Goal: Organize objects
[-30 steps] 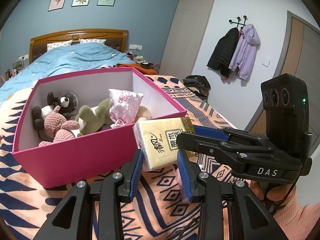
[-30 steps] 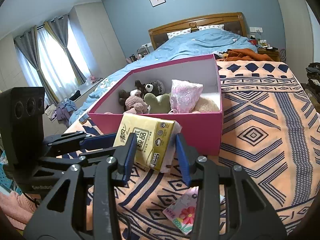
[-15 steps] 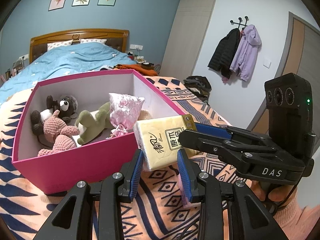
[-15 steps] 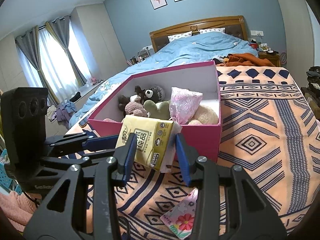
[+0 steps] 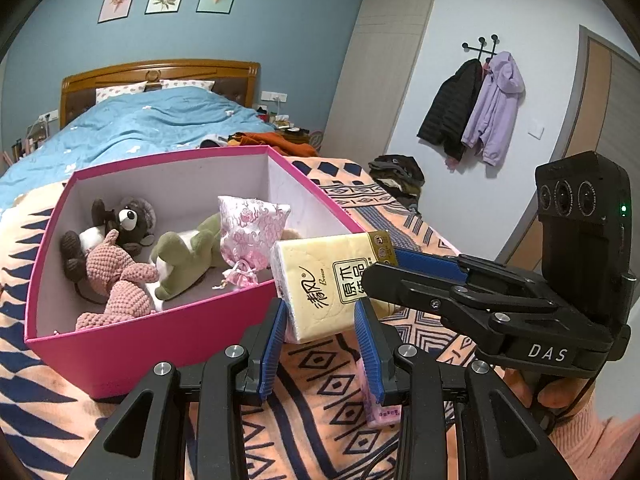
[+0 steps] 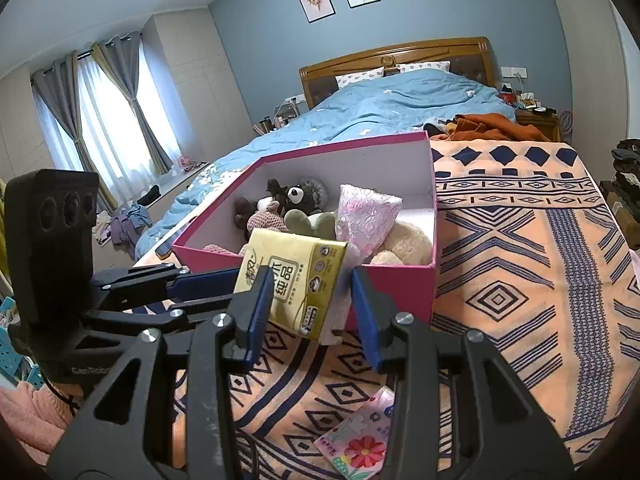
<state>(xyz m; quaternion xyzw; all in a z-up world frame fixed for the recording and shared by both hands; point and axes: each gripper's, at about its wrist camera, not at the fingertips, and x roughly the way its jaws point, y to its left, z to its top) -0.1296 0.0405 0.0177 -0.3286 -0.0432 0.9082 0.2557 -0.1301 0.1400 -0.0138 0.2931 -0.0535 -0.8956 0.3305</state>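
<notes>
While both grippers [image 5: 320,332] [image 6: 312,308] clamp a tissue pack [image 5: 328,280], the pink box [image 5: 160,332] holds plush toys [image 5: 116,276] and a pouch [image 5: 250,232].

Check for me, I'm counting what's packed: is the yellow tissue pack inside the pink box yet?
No, the tissue pack is held above the blanket, outside the pink box.

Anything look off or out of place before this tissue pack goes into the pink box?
One thing: a flowery tissue packet lies loose on the patterned blanket, below the grippers and outside the pink box. The yellow tissue pack is tilted in mid-air, gripped by both the left gripper and right gripper.
</notes>
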